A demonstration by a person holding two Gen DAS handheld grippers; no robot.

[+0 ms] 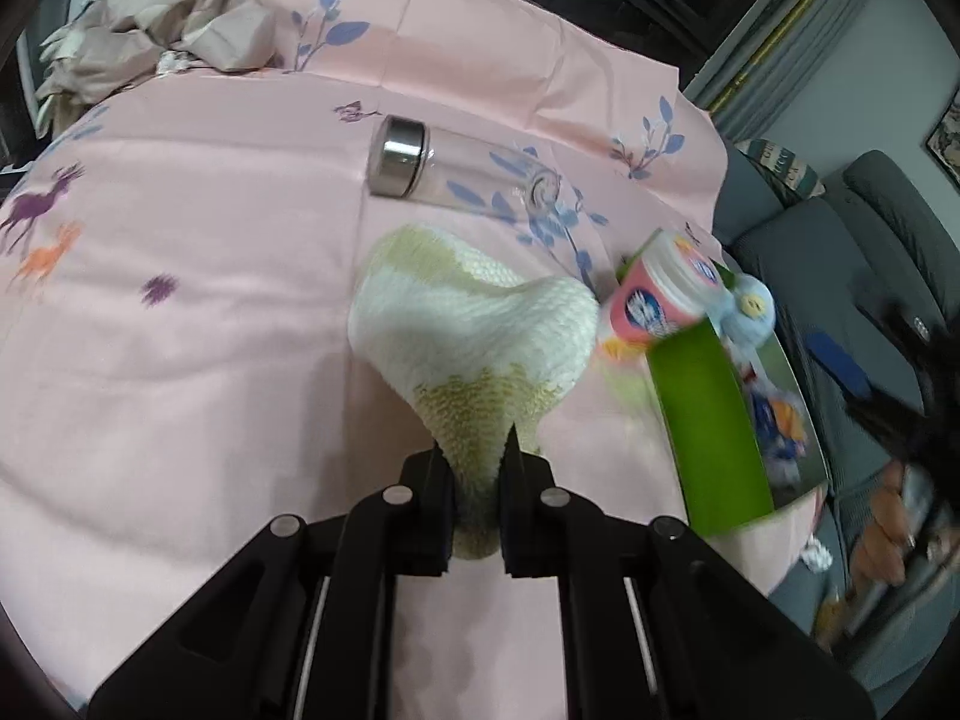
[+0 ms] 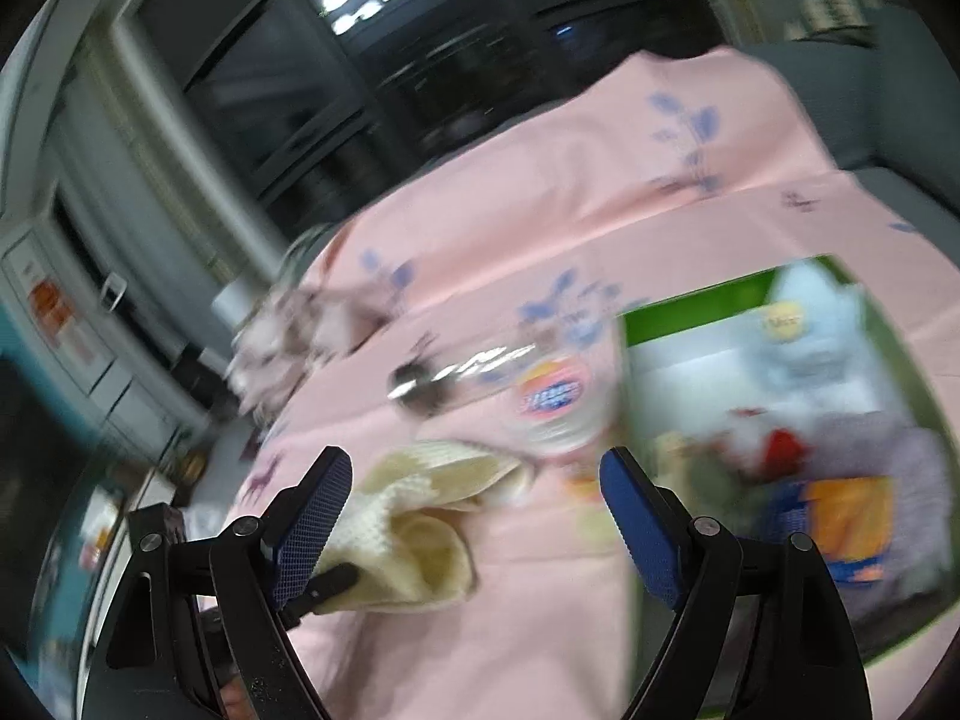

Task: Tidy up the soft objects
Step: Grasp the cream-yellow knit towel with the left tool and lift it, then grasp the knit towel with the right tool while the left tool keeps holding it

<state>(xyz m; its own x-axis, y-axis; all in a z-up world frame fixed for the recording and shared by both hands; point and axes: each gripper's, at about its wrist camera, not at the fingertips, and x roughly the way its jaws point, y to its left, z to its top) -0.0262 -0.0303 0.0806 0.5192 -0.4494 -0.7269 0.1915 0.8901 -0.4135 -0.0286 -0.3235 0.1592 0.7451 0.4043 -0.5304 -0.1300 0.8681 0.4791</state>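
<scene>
Black left gripper [image 1: 474, 456] with silver screw heads; right gripper [image 2: 474, 516] black, blue mesh-textured jaws.

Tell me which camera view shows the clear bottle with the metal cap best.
The left wrist view: the bottle lies sharp and whole on the pink cloth, cap and clear body both visible. The right wrist view shows it only as a blurred silvery streak.

Ahead of my left tool [image 1: 477, 468], the glass bottle [image 1: 462, 171] lies across the worktop [image 1: 180, 330], and a pink tub [image 1: 657, 294] stands just beside the green box [image 1: 711, 420] on the right. To the left the pink cloth is bare up to the crumpled fabric [image 1: 162, 30] at the far corner. My right tool [image 2: 474, 516] has bare cloth between its fingers.
</scene>
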